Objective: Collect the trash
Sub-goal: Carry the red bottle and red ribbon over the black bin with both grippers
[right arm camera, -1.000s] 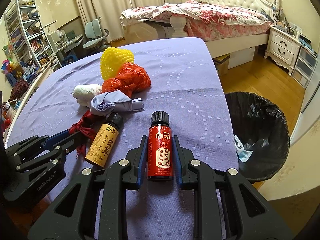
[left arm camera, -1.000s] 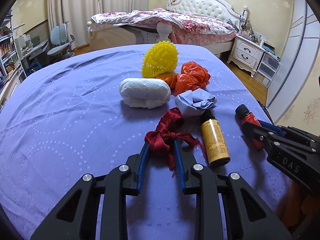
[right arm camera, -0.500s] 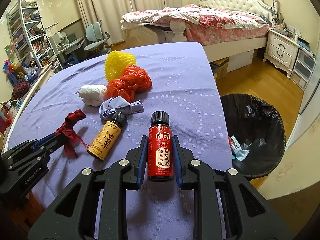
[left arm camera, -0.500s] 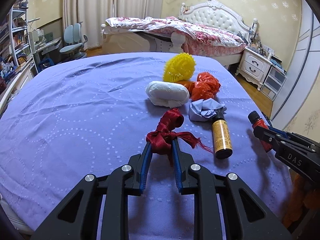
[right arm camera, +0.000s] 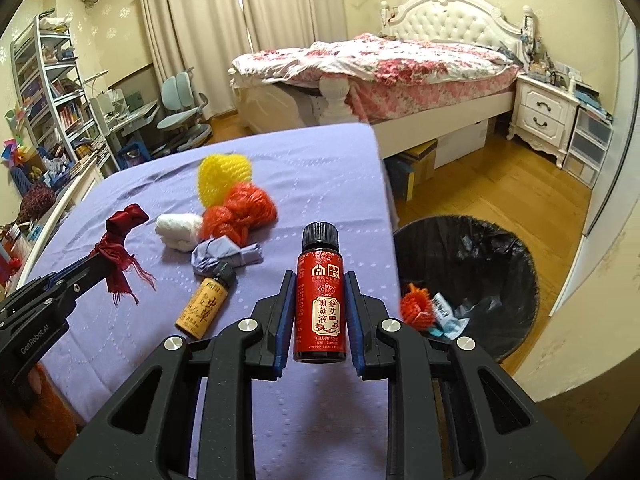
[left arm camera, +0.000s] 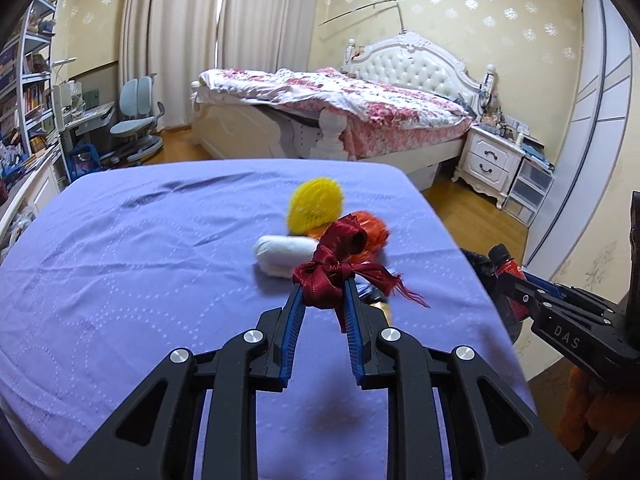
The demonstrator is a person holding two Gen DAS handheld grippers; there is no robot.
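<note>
My left claw is clenched on a dark red satin ribbon bow, held clear above the purple-clothed bench; its knotted loop points to 12 o'clock and its frayed tails trail toward 4 o'clock. My right claw grasps a small red glass bottle with a black cap, long axis along the fingers, cap pointing to 12 o'clock, also lifted off the bench. At 2 o'clock from that bottle sits a black-lined trash bin on the floor. On the bench lie an amber bottle with a yellow label, cap toward 1 o'clock, a crumpled lavender paper, an orange-red plastic bag, a white tissue wad and a yellow spiky ball.
</note>
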